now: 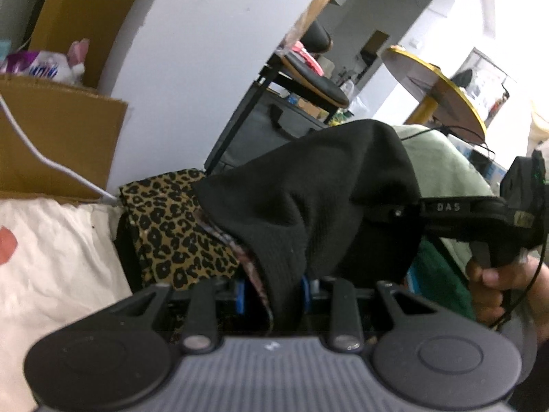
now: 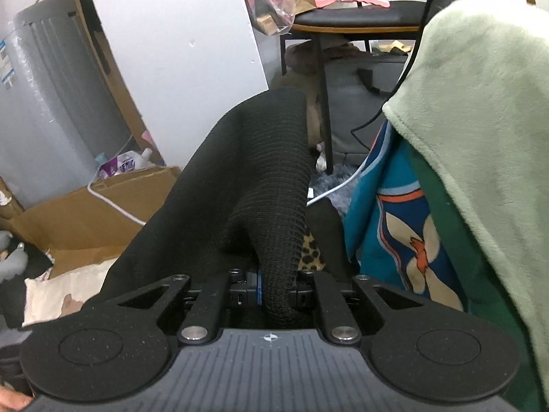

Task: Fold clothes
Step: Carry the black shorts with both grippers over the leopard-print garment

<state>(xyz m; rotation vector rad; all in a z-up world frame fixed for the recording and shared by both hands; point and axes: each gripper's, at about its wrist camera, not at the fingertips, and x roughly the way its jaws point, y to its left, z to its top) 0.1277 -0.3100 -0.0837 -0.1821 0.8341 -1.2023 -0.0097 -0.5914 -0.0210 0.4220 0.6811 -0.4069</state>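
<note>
The left gripper [image 1: 272,292] pinches the black knit garment [image 1: 308,199]; the right gripper [image 2: 276,292] pinches it too; the cardboard box [image 2: 96,213] holds a purple-printed bag [image 2: 121,164].

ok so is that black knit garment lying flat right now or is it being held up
Held up. The black knit garment is pinched in both the left gripper and the right gripper, draping in loose folds between them.

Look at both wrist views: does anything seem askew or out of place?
The black garment hangs bunched and twisted between the left gripper and right gripper, not spread flat; leopard-print fabric lies crumpled below.
</note>
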